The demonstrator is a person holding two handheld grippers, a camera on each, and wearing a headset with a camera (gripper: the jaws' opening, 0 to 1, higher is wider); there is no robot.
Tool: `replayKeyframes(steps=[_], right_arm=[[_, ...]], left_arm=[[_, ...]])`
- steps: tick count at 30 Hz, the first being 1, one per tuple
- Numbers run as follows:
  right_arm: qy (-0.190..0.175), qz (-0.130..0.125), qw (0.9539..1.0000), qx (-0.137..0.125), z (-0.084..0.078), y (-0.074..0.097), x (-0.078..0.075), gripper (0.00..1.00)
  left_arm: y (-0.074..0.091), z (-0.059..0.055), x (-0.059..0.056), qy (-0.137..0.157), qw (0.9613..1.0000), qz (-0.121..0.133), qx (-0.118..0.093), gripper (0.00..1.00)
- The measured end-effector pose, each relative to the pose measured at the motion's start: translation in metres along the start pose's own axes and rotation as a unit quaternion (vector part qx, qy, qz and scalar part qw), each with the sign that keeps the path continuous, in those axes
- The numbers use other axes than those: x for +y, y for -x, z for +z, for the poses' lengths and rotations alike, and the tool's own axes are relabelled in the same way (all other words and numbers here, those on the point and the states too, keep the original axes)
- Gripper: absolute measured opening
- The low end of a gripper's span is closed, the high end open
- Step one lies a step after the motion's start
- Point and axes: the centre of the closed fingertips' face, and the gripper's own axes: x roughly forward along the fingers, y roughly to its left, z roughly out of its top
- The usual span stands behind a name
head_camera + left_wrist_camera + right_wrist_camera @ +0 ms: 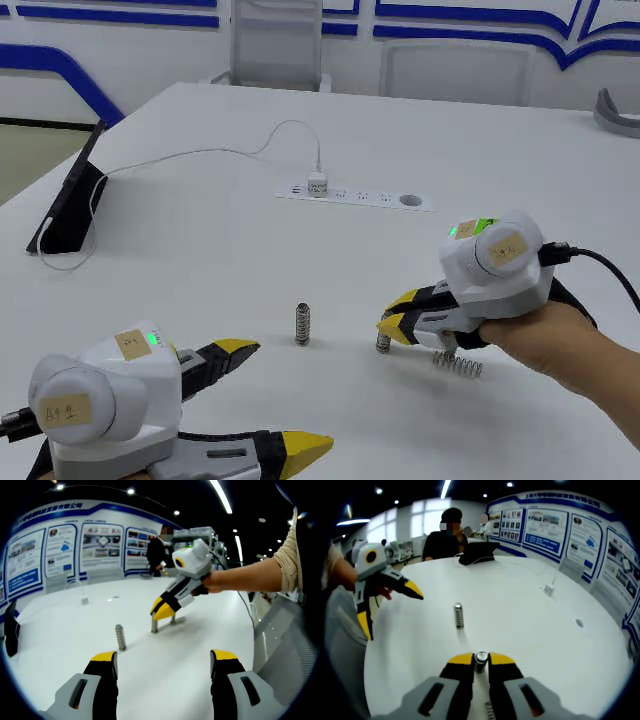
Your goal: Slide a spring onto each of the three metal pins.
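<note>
One metal pin [302, 323] stands upright mid-table with a spring coiled round it, also visible as the pin [120, 637] and the pin [458, 615]. My right gripper [392, 325] is shut on a second spring [383, 343] standing on the table; its round metal top [481, 658] sits between the yellow tips of the right gripper [481, 660]. A loose spring [458, 363] lies flat just under that hand. My left gripper [270, 400] hovers open at the near left with nothing between its jaws, about a hand's width from the sprung pin. The left gripper [163, 656] faces the right gripper [164, 611].
A white power strip [355, 196] with a plugged charger [318, 184] and cable lies further back. A dark tablet [68, 205] leans at the left table edge. People sit beyond the white table [530, 610].
</note>
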Motion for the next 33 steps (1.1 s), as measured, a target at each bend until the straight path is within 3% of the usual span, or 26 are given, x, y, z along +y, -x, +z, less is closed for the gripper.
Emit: replayKeyframes(steps=[16, 33], right_arm=[[-0.006, -0.001, 1.0000, -0.003, 0.000, 0.003, 0.001, 0.18], [-0.010, -0.014, 0.9996, -0.024, 0.001, 0.032, 0.004, 0.22]], left_arm=[[-0.001, 0.002, 0.001, -0.002, 1.0000, -0.001, -0.001, 0.77], [-0.006, 0.007, 0.000, -0.008, 0.9999, -0.007, -0.003, 0.78]])
